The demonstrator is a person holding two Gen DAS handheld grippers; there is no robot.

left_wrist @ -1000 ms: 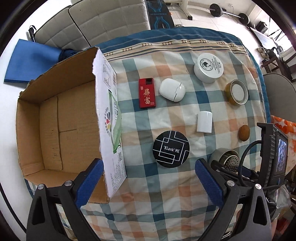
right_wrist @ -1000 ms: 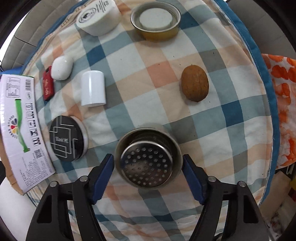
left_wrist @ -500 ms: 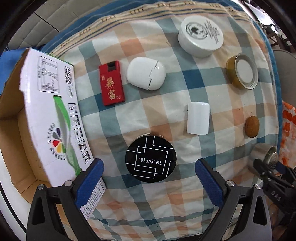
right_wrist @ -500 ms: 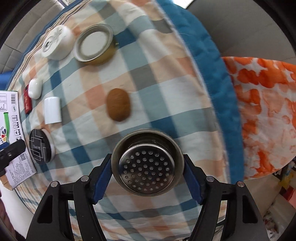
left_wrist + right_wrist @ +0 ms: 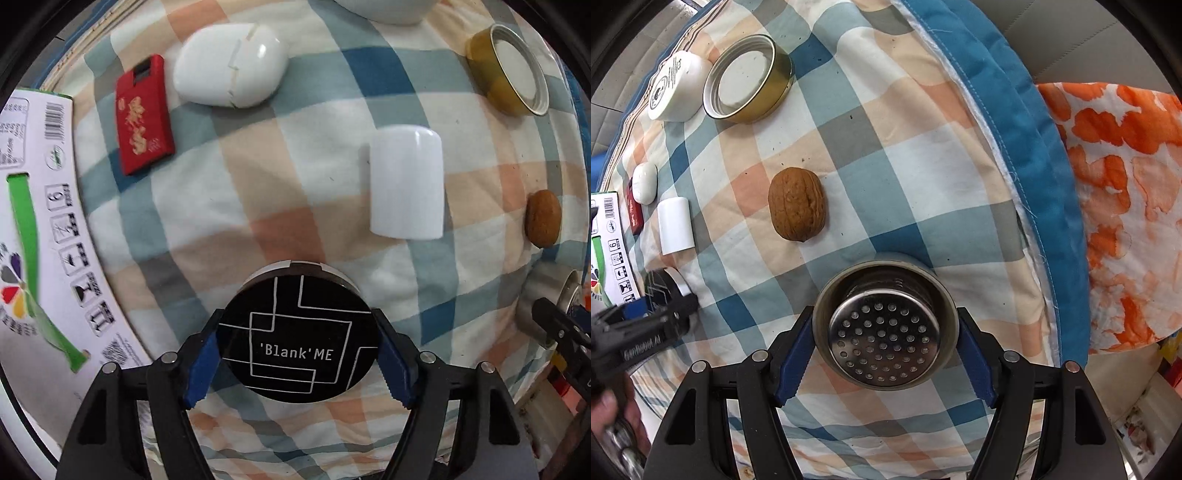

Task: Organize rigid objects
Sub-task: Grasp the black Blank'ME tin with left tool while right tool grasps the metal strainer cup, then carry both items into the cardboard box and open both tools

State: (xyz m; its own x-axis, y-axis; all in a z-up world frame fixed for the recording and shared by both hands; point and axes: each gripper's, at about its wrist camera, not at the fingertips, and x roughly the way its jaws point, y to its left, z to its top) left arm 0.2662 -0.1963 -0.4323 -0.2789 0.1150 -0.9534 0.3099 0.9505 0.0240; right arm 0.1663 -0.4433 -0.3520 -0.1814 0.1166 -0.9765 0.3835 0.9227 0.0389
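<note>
My left gripper (image 5: 297,360) is shut on a round black 'Blank'ME compact (image 5: 297,341) that rests on the checked cloth (image 5: 229,192). My right gripper (image 5: 885,354) is shut on a steel strainer cup (image 5: 885,332) near the cloth's right edge. In the left wrist view a red lighter (image 5: 144,114), a white earbud case (image 5: 229,70), a white cap (image 5: 406,181), a gold lid (image 5: 509,70) and a walnut (image 5: 543,218) lie beyond. The walnut (image 5: 796,203) and gold lid (image 5: 748,77) also show in the right wrist view.
A cardboard box flap (image 5: 37,229) stands at the left of the cloth. A white round tin (image 5: 677,86) sits at the far edge. An orange patterned cloth (image 5: 1126,192) lies off the right side. The left gripper's arm (image 5: 642,332) shows at the left.
My left gripper has moved down and forward to the black compact and shut on it. My right gripper has stayed shut on the strainer cup and shifted slightly.
</note>
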